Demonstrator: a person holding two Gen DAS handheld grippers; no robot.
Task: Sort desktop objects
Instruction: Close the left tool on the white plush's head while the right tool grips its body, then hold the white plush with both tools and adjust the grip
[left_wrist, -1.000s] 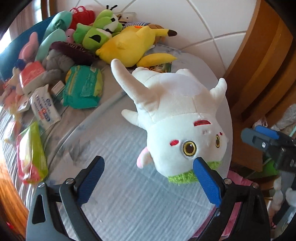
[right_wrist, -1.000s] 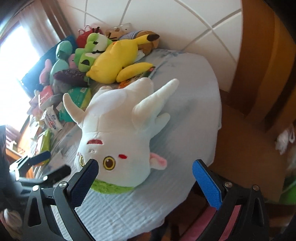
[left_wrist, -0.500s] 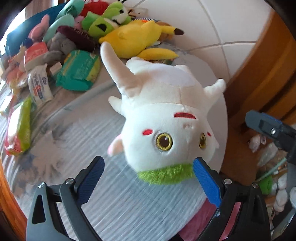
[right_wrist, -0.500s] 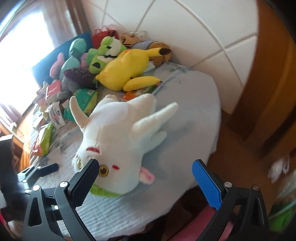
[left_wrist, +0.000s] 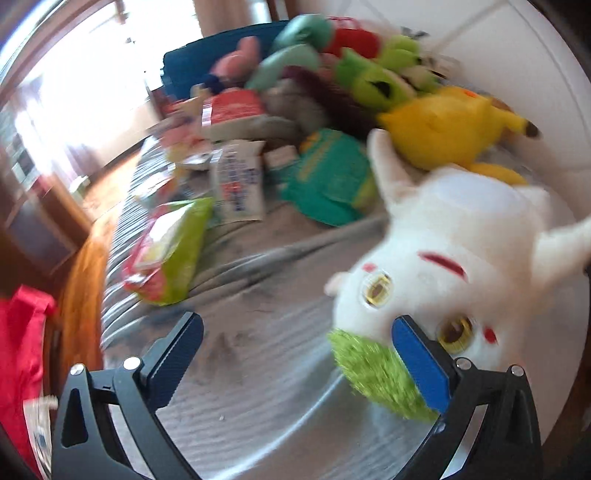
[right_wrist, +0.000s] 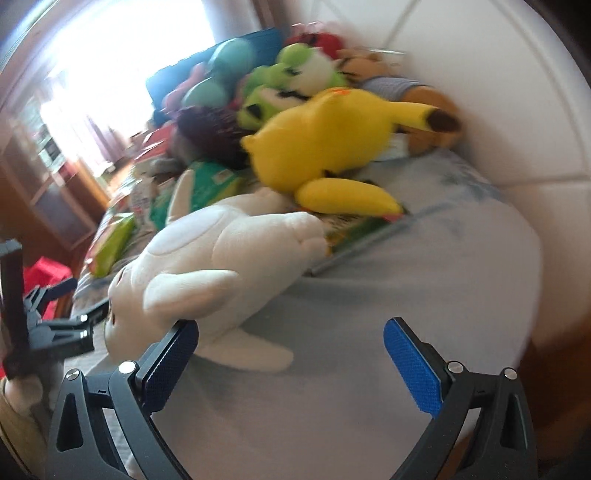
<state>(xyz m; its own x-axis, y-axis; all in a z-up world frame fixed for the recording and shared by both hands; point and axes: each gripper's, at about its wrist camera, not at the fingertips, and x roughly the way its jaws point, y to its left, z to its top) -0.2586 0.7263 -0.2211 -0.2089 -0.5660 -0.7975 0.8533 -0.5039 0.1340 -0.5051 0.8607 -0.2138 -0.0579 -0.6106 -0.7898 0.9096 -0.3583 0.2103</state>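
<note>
We hold the left gripper (left_wrist: 295, 343) spread wide, its jaws having just opened further, nothing pinched; its right pad sits in front of the white plush (left_wrist: 454, 258), at the green ruff under its face. Our right gripper (right_wrist: 290, 345) also gapes wide and empty, its left pad just beside the white plush's outstretched limb. The white plush lies on its side on the pale cloth (right_wrist: 424, 295). Just behind the plush rests a yellow plush (right_wrist: 332, 136), touching its back. Beyond the white plush lie a teal packet (left_wrist: 328, 177), green plush toys (right_wrist: 291, 81) and snack bags (left_wrist: 173, 251), all blurred.
</note>
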